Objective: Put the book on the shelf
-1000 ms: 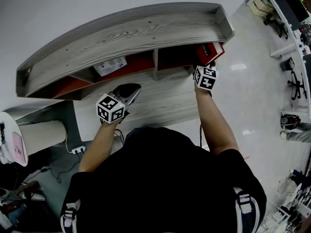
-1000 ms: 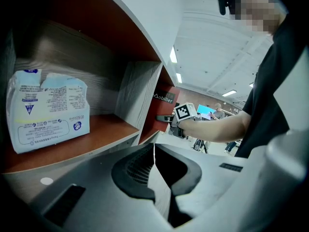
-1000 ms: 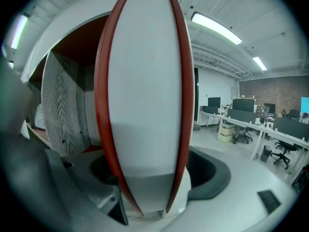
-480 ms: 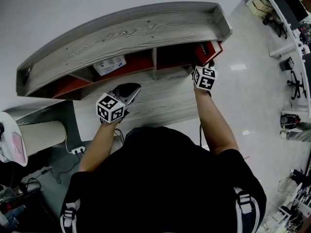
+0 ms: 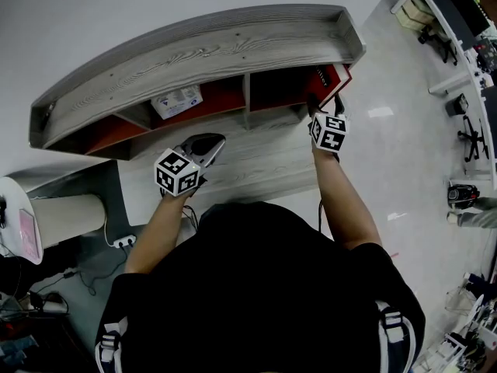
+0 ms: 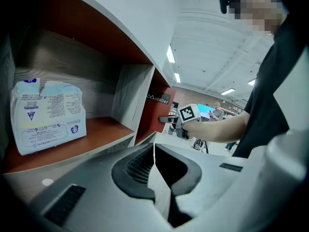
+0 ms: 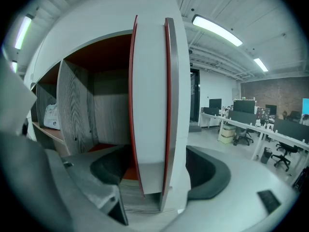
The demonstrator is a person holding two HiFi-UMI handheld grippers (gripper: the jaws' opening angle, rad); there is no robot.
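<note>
The book [image 7: 149, 105] stands upright, red covers either side of pale page edges, in the shelf's [image 5: 210, 49] end compartment at the upper right of the head view, close against the end wall. The right gripper [image 7: 159, 187] sits just in front of it, jaws spread wide and released, with the book's lower edge between the pads and nothing clamped. The placing looks all but done. The step in hand is probably a clean retreat: draw the gripper straight back along the book's line and keep the jaws wide so neither pad catches a cover and tips it. Toward centre frame, the left gripper [image 5: 206, 144] hangs idle before the lower ledge, jaws pressed together on nothing. A white packet [image 5: 177, 101] sits in the middle compartment.
</note>
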